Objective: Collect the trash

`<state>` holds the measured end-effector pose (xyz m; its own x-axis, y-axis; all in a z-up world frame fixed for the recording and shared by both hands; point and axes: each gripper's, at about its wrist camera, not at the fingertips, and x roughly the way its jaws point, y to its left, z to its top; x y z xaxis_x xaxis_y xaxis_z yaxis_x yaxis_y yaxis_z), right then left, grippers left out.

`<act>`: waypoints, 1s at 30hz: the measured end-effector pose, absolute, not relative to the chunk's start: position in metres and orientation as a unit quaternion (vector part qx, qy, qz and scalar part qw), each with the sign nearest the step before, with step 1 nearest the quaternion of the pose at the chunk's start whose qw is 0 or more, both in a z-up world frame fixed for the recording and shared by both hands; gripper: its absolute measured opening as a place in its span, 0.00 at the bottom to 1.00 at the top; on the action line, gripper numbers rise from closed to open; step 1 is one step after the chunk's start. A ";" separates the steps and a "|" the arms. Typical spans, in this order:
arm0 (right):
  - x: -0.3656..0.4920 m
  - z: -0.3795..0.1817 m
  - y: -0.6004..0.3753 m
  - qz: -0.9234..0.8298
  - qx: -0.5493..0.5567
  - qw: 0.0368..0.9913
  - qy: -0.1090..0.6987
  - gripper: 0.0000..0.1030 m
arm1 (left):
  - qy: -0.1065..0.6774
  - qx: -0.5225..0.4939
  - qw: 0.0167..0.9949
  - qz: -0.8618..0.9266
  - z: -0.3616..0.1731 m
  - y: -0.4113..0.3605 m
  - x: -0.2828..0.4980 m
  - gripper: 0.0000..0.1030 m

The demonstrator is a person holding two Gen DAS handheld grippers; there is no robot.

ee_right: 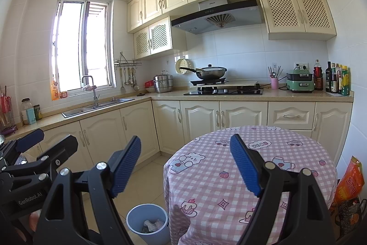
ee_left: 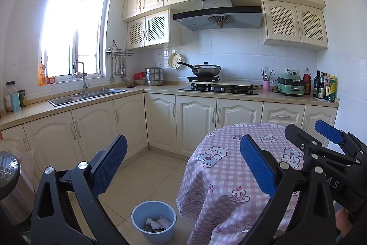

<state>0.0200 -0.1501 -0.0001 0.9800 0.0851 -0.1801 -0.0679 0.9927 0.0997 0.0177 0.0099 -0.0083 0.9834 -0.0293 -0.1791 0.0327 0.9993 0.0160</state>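
A light blue trash bin (ee_left: 153, 221) stands on the tiled floor left of the round table; crumpled white paper (ee_left: 158, 223) and darker scraps lie inside it. The bin also shows in the right wrist view (ee_right: 146, 222). My left gripper (ee_left: 183, 167) is open and empty, held high above the bin and the table's left edge. My right gripper (ee_right: 185, 168) is open and empty, over the table's left side. The right gripper shows at the right of the left wrist view (ee_left: 321, 137); the left gripper shows at the left of the right wrist view (ee_right: 45, 141).
A round table with a pink checked cloth (ee_right: 252, 164) stands in front. Cream cabinets, a sink (ee_left: 87, 95) and a hob with a wok (ee_left: 206, 70) run behind. A rice cooker (ee_left: 9, 171) is at left. An orange bag (ee_right: 348, 180) leans right of the table.
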 end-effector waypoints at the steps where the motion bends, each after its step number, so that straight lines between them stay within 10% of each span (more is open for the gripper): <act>1: 0.020 0.000 -0.150 0.039 0.046 0.994 0.092 0.76 | 0.090 0.009 0.996 -0.016 -0.008 0.010 0.018 0.93; 30: 0.021 -0.002 -0.150 0.040 0.046 0.994 0.094 0.77 | 0.092 0.012 0.996 -0.014 -0.009 0.007 0.019 0.93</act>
<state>0.0209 -0.1500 -0.0019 0.9792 0.0875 -0.1829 -0.0703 0.9927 0.0981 0.0187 0.0072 -0.0088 0.9826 -0.0249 -0.1841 0.0295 0.9993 0.0220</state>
